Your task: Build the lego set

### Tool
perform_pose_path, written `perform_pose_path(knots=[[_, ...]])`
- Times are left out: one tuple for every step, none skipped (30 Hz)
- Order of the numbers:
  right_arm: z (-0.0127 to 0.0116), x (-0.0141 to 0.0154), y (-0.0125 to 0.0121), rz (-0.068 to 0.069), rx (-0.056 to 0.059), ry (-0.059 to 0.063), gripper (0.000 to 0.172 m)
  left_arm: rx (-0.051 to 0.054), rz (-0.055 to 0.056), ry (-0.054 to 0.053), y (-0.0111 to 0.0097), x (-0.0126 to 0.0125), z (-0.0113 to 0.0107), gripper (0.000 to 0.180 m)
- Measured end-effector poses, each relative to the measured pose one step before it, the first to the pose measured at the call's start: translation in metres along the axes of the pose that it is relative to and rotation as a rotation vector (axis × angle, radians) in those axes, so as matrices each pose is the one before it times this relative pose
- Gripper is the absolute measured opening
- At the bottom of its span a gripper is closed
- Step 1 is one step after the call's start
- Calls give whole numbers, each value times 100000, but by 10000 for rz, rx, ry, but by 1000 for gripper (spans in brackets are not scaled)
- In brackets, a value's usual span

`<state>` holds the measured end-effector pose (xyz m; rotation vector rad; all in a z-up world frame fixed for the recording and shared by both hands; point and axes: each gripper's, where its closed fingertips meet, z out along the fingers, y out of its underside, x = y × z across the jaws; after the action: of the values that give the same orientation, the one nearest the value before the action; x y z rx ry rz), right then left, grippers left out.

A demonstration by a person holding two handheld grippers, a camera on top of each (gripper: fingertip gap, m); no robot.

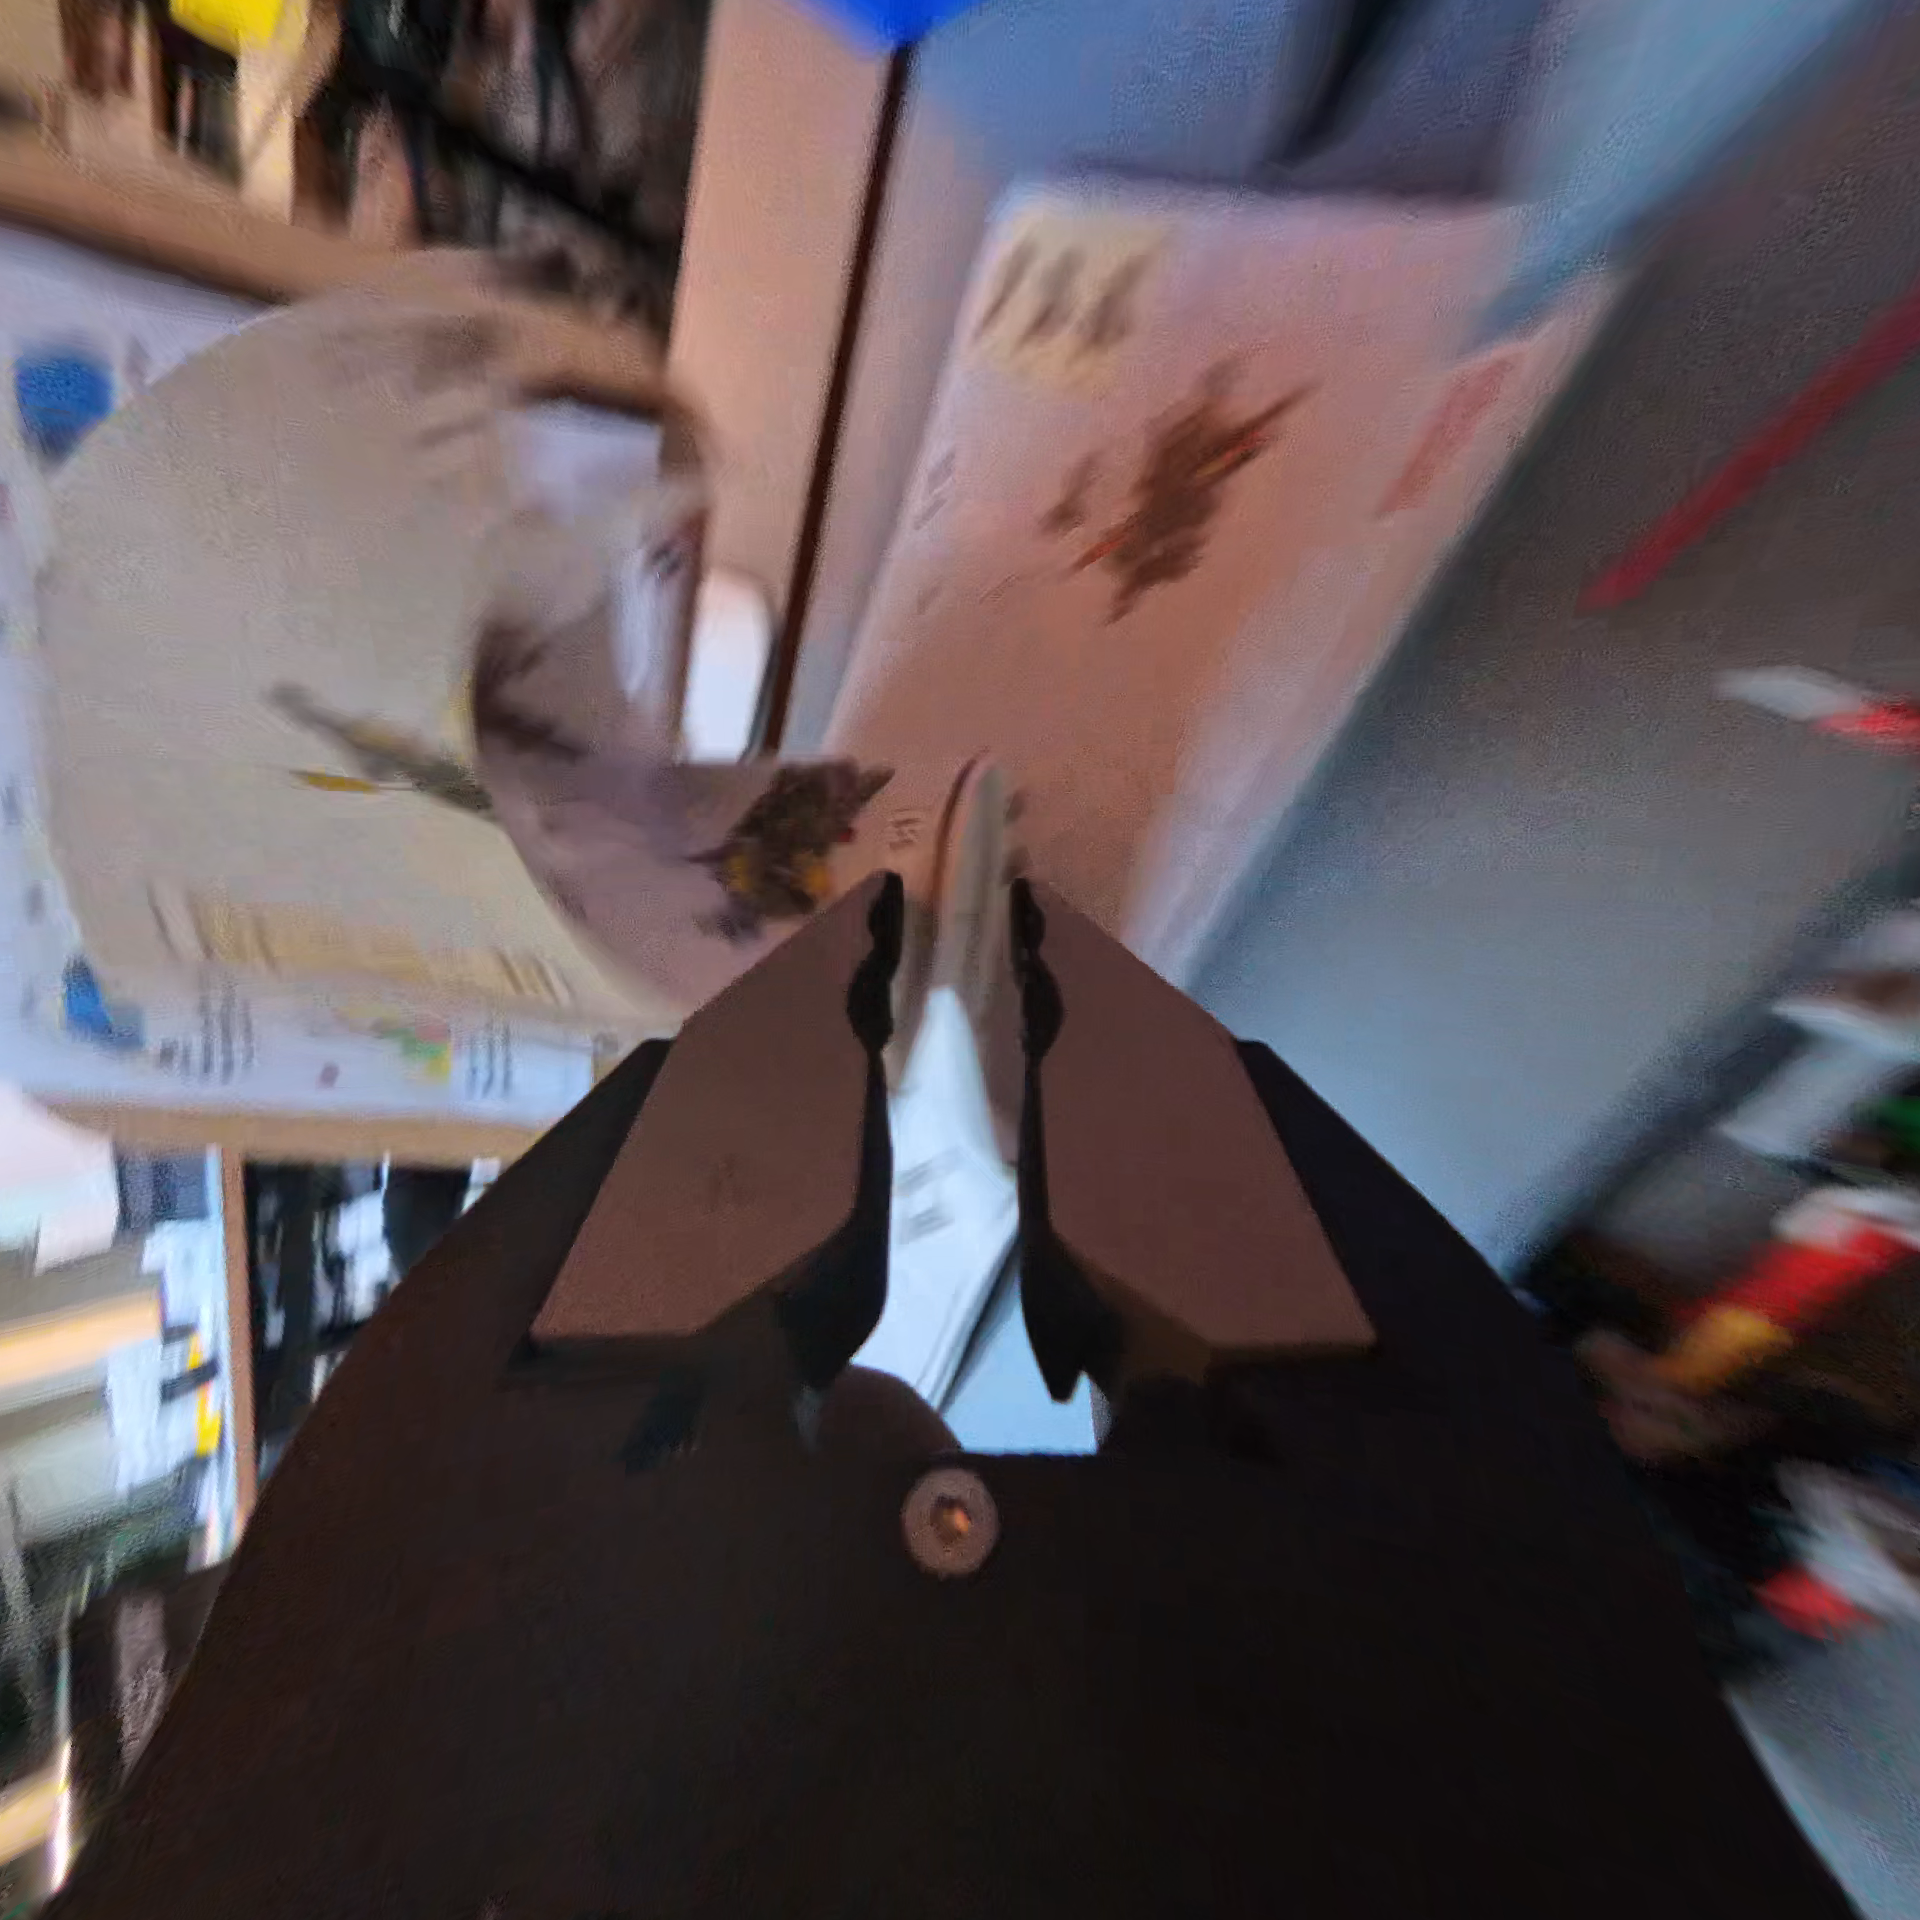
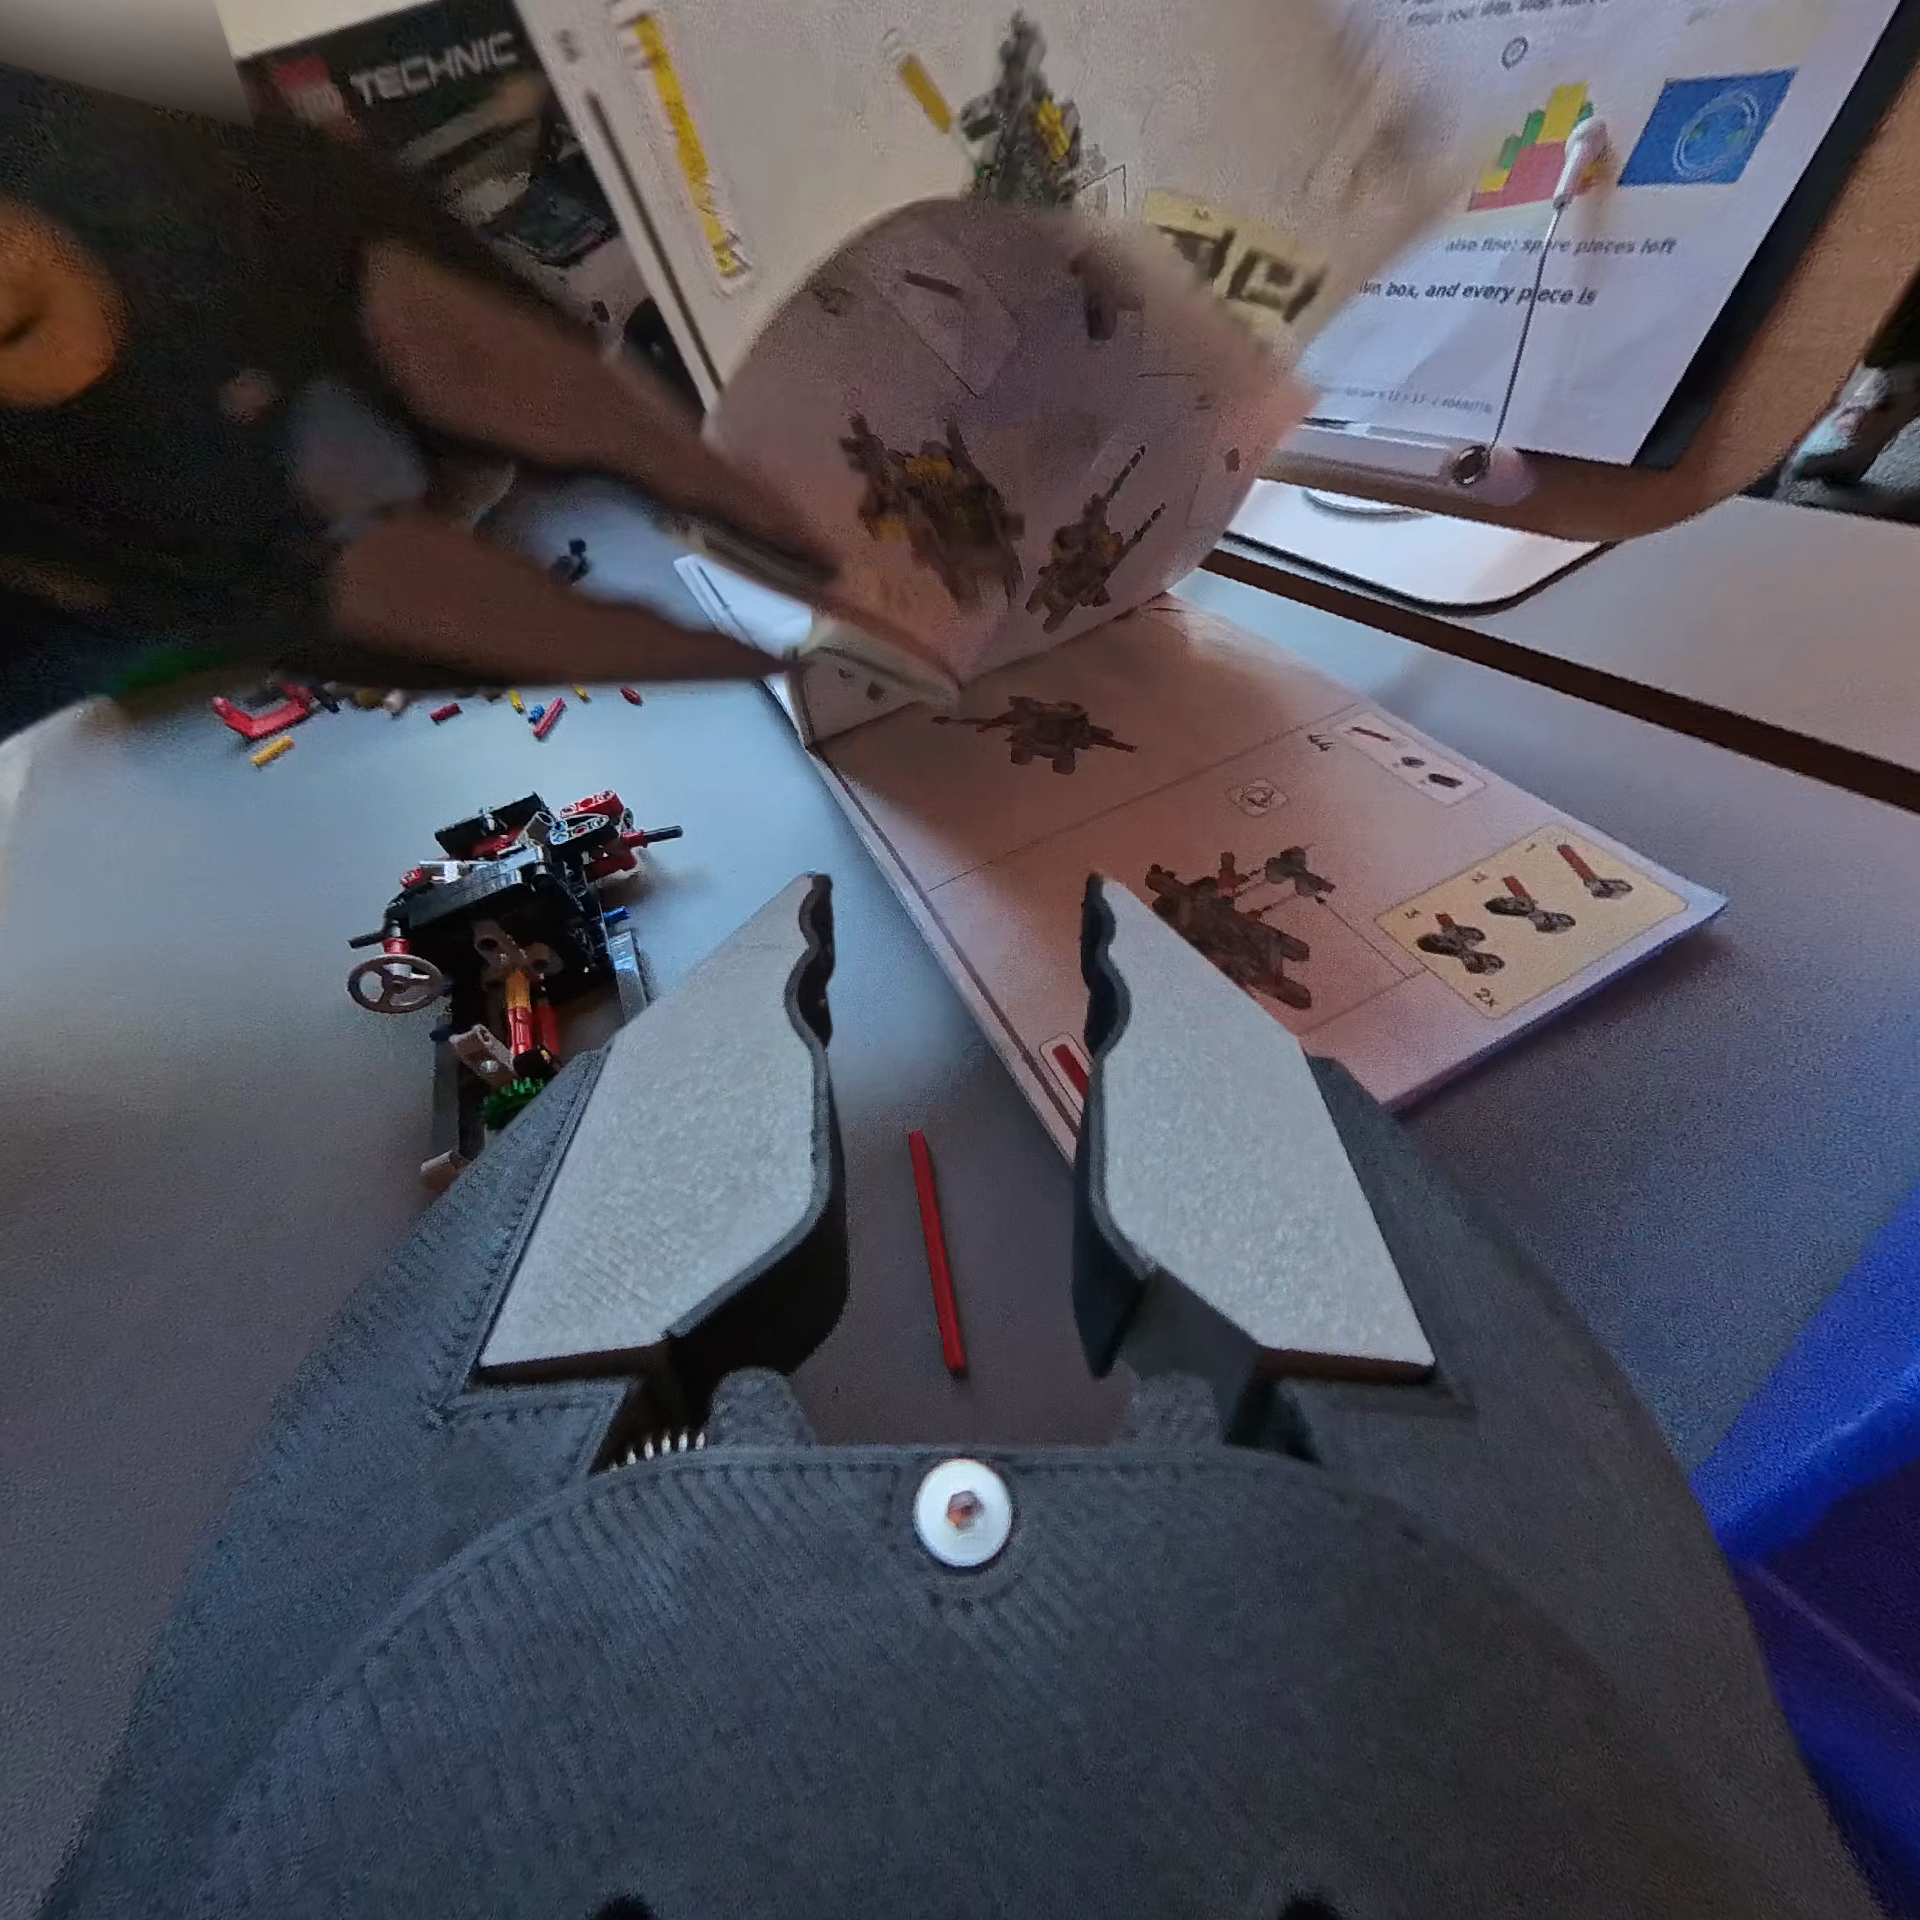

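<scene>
- Left wrist view, heavily blurred: the left tool [image 1: 954,899] stands narrow, fingers closed on a thin sheaf of booklet pages [image 1: 971,862] seen edge-on between the pads.
- The pinched pages curl up and away to the left in a big arc [image 1: 312,623]; the rest of the open booklet [image 1: 1195,499] lies flat ahead on the grey worktop [image 1: 1507,935].
- Blurred clutter of red, yellow and dark parts [image 1: 1766,1299] sits at the right edge.
- Right wrist view, sharper: the right tool [image 2: 956,914] is fairly wide and holds nothing; it hovers over the worktop [image 2: 208,987].
- A thin red rod [image 2: 938,1252] lies on the worktop between its fingers, clear of both pads.
- The right fingertip [image 2: 1101,925] overlaps the near edge of the booklet [image 2: 1247,831].
- A partly built brick model [image 2: 499,935] in black, red and grey, with a grey wheel, lies just left of the left finger.
- Farther off, the left tool [image 2: 831,613] lifts the curled pages [image 2: 1018,447]; small loose parts [image 2: 416,712] are scattered behind it.
- A blue bin [image 2: 1829,1455] sits at the right; a printed box [image 2: 468,135] and a sheet on a stand [image 2: 1558,260] stand behind.
</scene>
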<state>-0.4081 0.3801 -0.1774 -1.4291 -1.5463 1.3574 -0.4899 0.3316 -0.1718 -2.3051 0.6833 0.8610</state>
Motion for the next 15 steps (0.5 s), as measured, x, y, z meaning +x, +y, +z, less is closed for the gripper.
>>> perform_pose_path(knots=[[-199, 173, 83, 192, 15, -32, 48, 581, 282, 502, -1375, 2338, -1219, 21], [-245, 119, 142, 199, -4, -73, 51, 456, -42, 630, -1028, 2026, -1326, 31], [-228, 49, 195, 212, -37, -128, 54, 367, -241, 711, -664, 1668, -1362, 41], [-206, 5, 291, 194, -78, -149, 55, 339, -352, 667, -357, 1218, -1418, 49], [-159, 137, 338, 156, -120, -60, 55, 355, -405, 517, -153, 668, -1463, 56], [-95, 210, 359, 112, -151, 12, 56, 349, -451, 341, 82, 146, -1476, 58], [-76, 229, 381, 83, -199, 50, 57, 295, -529, 183, 344, -319, -1384, 57], [-78, 131, 299, 26, -185, 49, 59, 163, -575, 37, 744, -736, -1218, 55], [-94, 46, 215, -41, -129, 61, 60, -24, -573, -171, 1215, -1230, -951, 55], [-133, 33, 206, -111, -142, 104, 60, -174, -554, -305, 1597, -1545, -671, 55], [-163, 87, 298, -166, -206, 170, 60, -223, -573, -305, 1783, -1637, -424, 56], [-169, 118, 413, -200, -279, 199, 59, -245, -624, -214, 1850, -1529, -250, 56], [-134, 66, 537, -231, -342, 161, 57, -250, -612, -97, 1811, -1319, -139, 56], [-60, -30, 712, -236, -425, 103, 53, -221, -567, -46, 1735, -1187, -58, 57], [34, 5, 842, -216, -483, 135, 51, -175, -518, -75, 1659, -1160, -19, 56]])
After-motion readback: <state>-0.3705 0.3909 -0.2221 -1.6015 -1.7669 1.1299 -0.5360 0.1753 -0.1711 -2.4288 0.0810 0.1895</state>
